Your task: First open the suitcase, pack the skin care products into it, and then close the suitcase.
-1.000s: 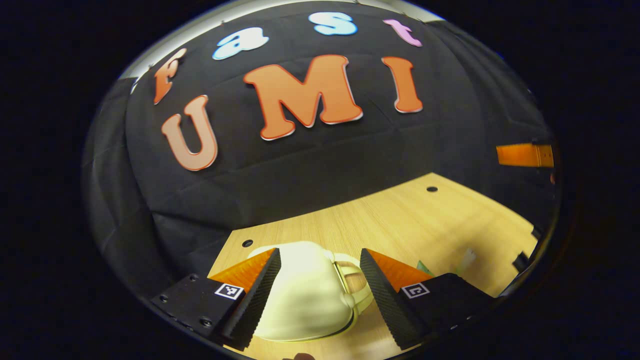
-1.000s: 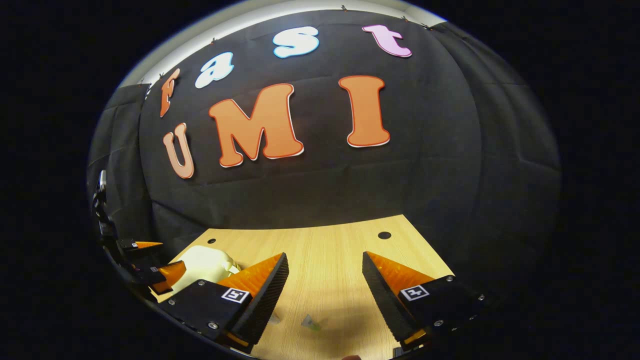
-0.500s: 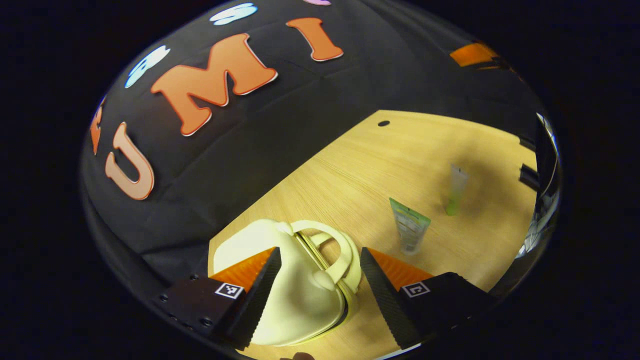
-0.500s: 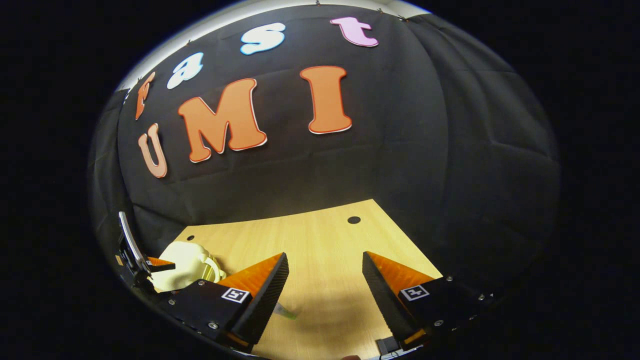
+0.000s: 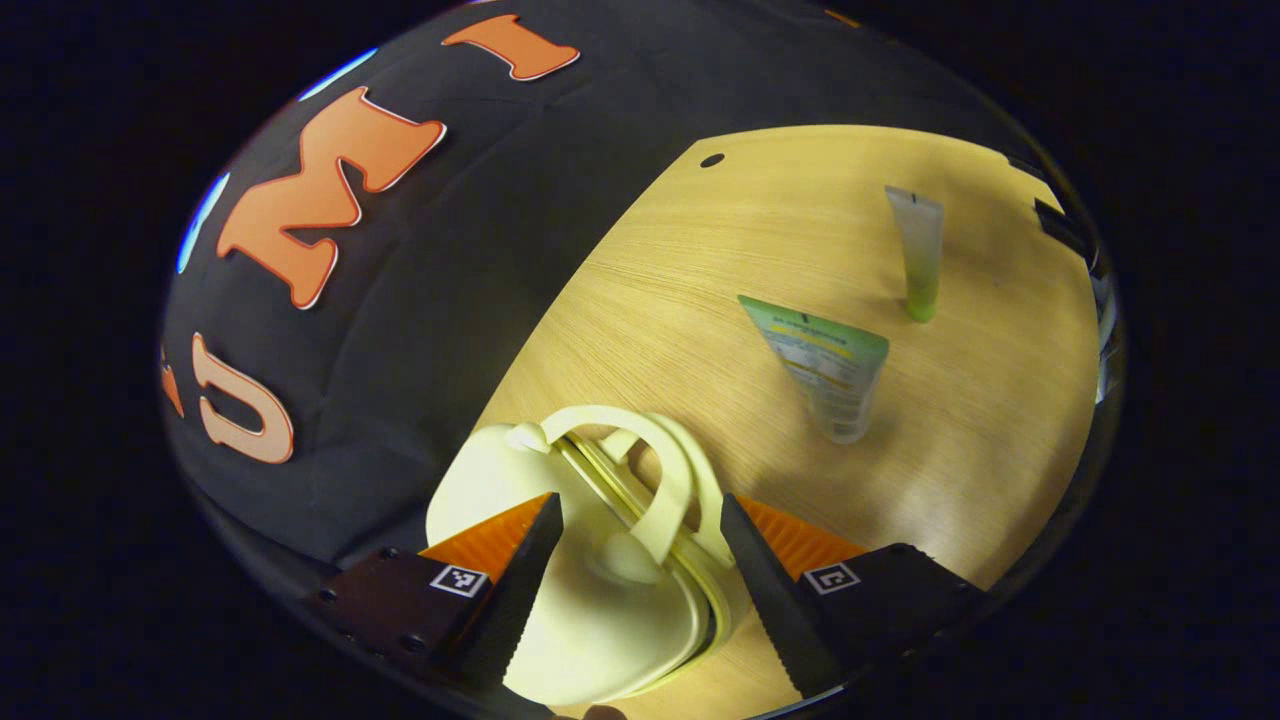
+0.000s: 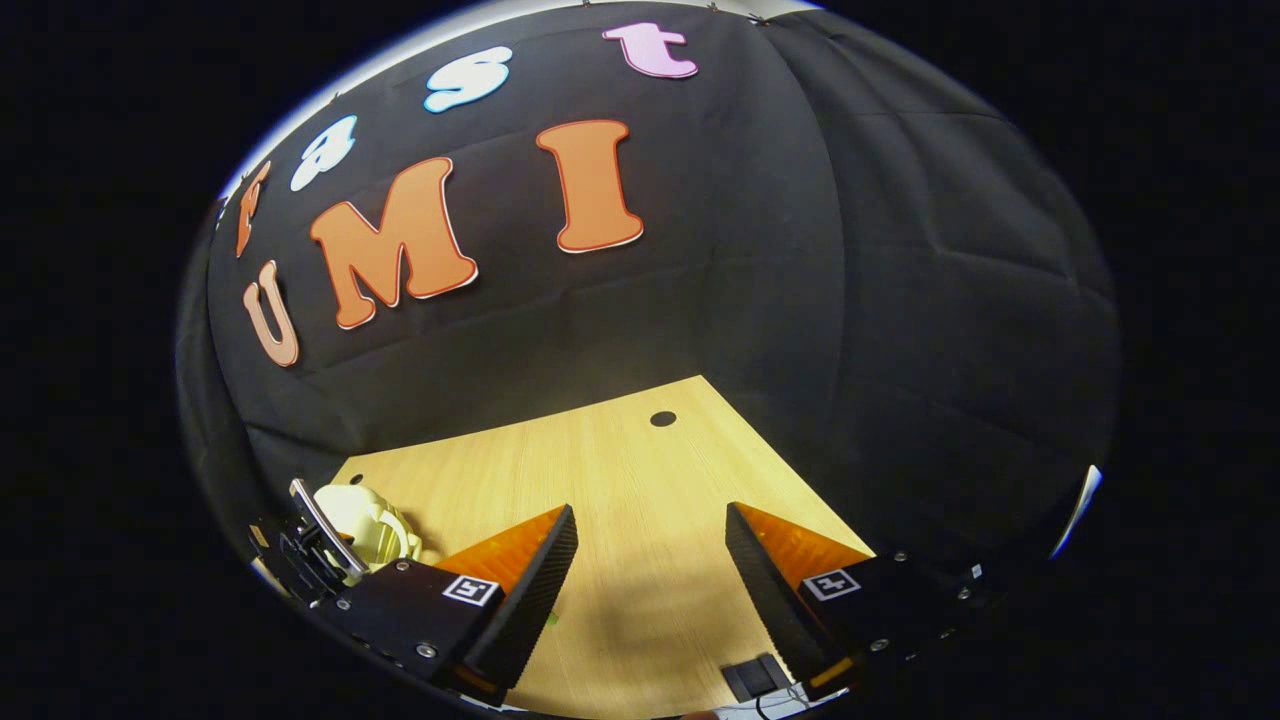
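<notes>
A small cream suitcase with a looped handle lies shut on the wooden table. My left gripper is open just above it, one finger on each side of the handle end, not pressing. A green-and-white tube lies on the table to the right of the case, and a slim clear tube with a green end lies farther off. My right gripper is open over bare table with nothing between its fingers. In the right gripper view the suitcase sits at far left with the other gripper over it.
The black cloth wall rises close behind the table on the far side and at the right. Two round holes mark the tabletop near its back edge. A small dark block sits at the table's near edge in the right gripper view.
My left gripper has tilted down and moved closer over the suitcase, bringing both tubes into fuller view. My right gripper has drifted right, so the suitcase slid toward the left edge of its view.
</notes>
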### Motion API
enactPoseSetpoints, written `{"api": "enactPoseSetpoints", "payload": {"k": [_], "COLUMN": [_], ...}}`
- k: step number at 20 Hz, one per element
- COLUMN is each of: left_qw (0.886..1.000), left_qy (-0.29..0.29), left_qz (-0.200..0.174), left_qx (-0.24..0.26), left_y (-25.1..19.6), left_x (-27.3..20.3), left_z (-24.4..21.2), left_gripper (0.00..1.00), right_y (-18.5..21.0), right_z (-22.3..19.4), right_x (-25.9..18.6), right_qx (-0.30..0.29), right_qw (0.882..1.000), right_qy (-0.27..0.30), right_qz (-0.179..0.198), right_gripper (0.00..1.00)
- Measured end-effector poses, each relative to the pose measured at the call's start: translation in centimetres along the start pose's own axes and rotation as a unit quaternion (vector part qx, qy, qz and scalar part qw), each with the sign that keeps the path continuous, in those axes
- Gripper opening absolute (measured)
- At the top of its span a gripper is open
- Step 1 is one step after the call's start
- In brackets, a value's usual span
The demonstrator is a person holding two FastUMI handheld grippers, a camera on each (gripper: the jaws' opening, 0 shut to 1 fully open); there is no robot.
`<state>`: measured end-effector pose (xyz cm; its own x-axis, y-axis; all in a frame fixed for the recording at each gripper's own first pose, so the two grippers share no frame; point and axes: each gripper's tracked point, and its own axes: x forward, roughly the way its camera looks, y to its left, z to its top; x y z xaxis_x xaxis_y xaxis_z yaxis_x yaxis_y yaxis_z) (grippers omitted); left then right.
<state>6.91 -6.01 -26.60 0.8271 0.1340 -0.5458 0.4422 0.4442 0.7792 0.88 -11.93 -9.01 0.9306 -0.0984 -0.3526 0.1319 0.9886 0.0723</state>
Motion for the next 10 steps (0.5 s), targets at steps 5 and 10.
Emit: {"api": "enactPoseSetpoints", "payload": {"k": [5,10], "left_qw": [1.000,0.998], "left_qy": [0.006,0.025], "left_qz": [-0.006,-0.032], "left_qx": [0.025,0.042], "left_y": [0.5,-0.3], "left_x": [1.9,3.8], "left_z": [0.5,0.6], "left_gripper": [0.99,0.95], "right_y": [-0.4,-0.4], "right_z": [0.2,0.2], "right_x": [-0.1,-0.2], "right_qx": [0.009,0.014], "right_qw": [1.000,1.000], "right_qy": [0.002,0.004], "right_qz": [-0.008,-0.013], "right_gripper": [0.95,0.95]}}
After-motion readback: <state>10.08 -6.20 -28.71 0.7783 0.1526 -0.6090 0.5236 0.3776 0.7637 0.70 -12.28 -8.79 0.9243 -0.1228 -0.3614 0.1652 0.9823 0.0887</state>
